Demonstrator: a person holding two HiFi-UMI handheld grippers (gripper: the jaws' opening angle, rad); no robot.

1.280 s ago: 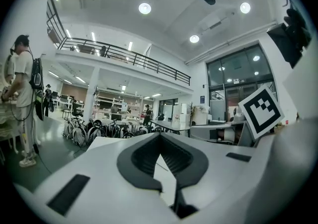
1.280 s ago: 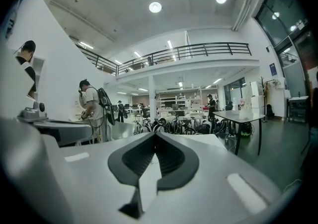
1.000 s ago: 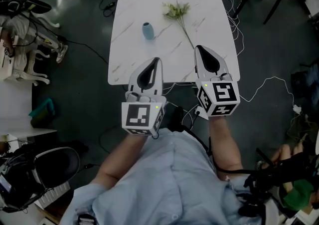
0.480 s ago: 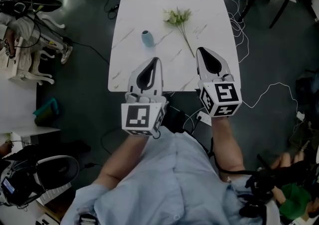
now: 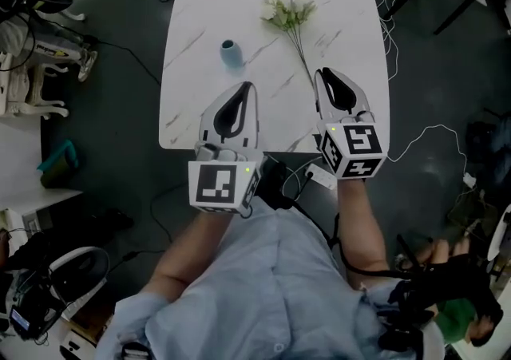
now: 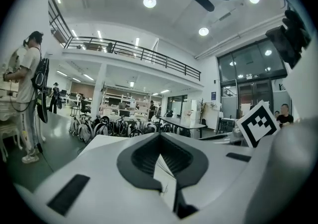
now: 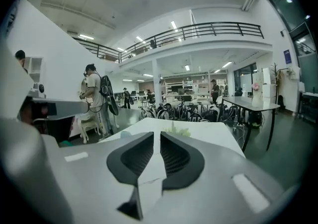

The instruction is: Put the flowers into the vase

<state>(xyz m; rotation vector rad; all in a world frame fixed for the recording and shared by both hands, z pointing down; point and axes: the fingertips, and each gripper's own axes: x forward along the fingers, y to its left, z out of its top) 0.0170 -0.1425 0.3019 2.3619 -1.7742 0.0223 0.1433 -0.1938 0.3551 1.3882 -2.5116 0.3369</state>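
A small blue vase (image 5: pixel 231 53) stands upright on the white marble table (image 5: pixel 200 111), left of centre. The flowers (image 5: pixel 289 13), pale blooms on a long thin stem, lie flat at the table's far right, with the stem running toward me. My right gripper (image 5: pixel 323 73) hovers just short of the stem's near end. Its jaws are opening, with a thin slit and nothing between them (image 7: pixel 160 132). The flowers (image 7: pixel 176 129) show just past its tips. My left gripper (image 5: pixel 248 87) is shut and empty over the table's near part, short of the vase (image 6: pixel 159 138).
Cables (image 5: pixel 415 143) trail over the dark floor to the right of the table and behind it. White furniture (image 5: pixel 32 95) stands at the left. The gripper views show a large hall with parked bicycles (image 6: pixel 107 127), another table (image 7: pixel 251 104) and people standing.
Both grippers have moved forward from the table's near edge to over its surface. The right tips have come close to the stem's near end. The vase and flowers have not moved.
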